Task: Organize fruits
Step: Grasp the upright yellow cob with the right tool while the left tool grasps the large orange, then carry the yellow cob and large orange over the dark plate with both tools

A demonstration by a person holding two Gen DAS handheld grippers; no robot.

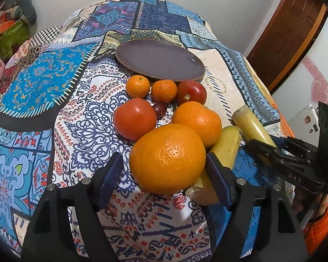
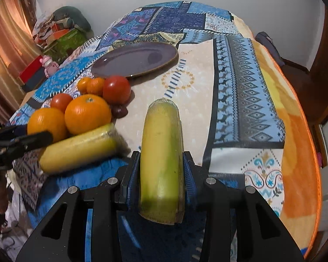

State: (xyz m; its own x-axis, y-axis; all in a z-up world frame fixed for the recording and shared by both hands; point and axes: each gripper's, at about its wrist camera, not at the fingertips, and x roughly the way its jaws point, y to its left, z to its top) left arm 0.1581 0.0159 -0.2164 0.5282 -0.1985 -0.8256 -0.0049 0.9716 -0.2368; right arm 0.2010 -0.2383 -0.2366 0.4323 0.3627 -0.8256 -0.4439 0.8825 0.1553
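My left gripper (image 1: 164, 170) is open, its jaws on either side of a large orange (image 1: 167, 158) on the patterned cloth. Behind it lie a second orange (image 1: 196, 122), two tomatoes (image 1: 135, 118) (image 1: 191, 92), two mandarins (image 1: 137, 86) (image 1: 164, 90) and a small dark fruit (image 1: 160, 109). A yellow sugarcane piece (image 1: 220, 155) lies right of the orange. My right gripper (image 2: 161, 170) is shut on another yellow sugarcane piece (image 2: 161, 150), also visible in the left wrist view (image 1: 251, 128). A dark purple plate (image 1: 159, 60) sits behind the fruit, also in the right wrist view (image 2: 135, 60).
The table carries a patchwork cloth (image 1: 54, 87) with an orange blanket edge (image 2: 299, 131) at the right. Boxes and clutter (image 2: 59, 32) stand beyond the table's far left. A wooden door (image 1: 290, 26) is at the right.
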